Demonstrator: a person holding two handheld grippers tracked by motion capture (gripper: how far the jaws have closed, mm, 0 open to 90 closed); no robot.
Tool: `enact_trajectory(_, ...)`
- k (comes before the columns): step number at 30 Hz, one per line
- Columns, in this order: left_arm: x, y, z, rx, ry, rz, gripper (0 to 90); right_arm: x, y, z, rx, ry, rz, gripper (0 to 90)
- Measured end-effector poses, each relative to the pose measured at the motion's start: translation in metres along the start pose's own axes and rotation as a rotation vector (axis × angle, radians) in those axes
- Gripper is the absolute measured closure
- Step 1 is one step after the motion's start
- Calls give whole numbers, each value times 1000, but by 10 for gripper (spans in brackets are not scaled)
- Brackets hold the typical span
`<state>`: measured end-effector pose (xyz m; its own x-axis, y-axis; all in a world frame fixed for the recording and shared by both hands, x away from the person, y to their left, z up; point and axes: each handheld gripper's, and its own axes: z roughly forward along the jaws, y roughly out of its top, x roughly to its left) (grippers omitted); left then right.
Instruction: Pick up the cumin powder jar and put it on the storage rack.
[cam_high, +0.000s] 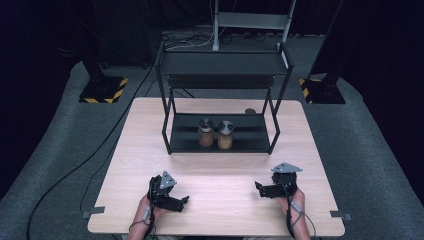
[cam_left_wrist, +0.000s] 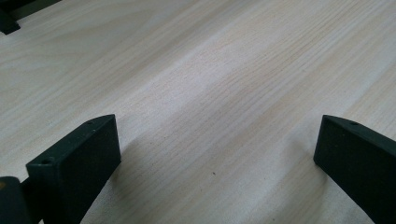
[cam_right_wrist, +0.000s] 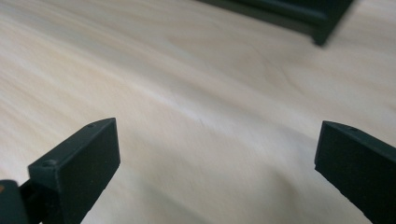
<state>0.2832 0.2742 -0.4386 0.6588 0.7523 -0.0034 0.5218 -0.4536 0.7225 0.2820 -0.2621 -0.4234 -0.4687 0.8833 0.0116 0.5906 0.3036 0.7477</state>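
Left gripper (cam_high: 184, 201), right gripper (cam_high: 258, 186): both agape, empty, near table (cam_high: 140, 150) front edge. High view: two jars (cam_high: 216, 133) on rack (cam_high: 220, 65) bottom shelf, well apart.

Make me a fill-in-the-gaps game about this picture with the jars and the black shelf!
1. The two jars stand side by side on the ____ level of the black shelf.
2. The number of jars on the shelf is ____.
3. The jaws of the left gripper and the right gripper are both ____, with nothing between them.
4. The shelf stands on a ____ table.

Missing words: bottom; two; open; wooden
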Motion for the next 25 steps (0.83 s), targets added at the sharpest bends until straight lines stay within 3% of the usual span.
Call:
enact_trajectory(8,0,0,0,0,0,0,1,-2,-33,-20,10,-13,49,0)
enact_trajectory(10,0,0,0,1,-1,-1,1,-1,-37,-22,-10,-19,57,0)
enact_trajectory(13,0,0,0,1,-1,-1,1,-3,-36,-22,-2,-13,71,0)
enact_trajectory(18,-2,0,0,-2,7,8,1,1,-32,-20,19,-26,53,0)
enact_trajectory(23,-13,-2,-2,-1,52,-43,1,2,-33,-21,20,-32,56,0)
enact_trajectory(25,-15,-2,-2,-1,60,-45,2,1,-33,-21,18,-31,57,0)
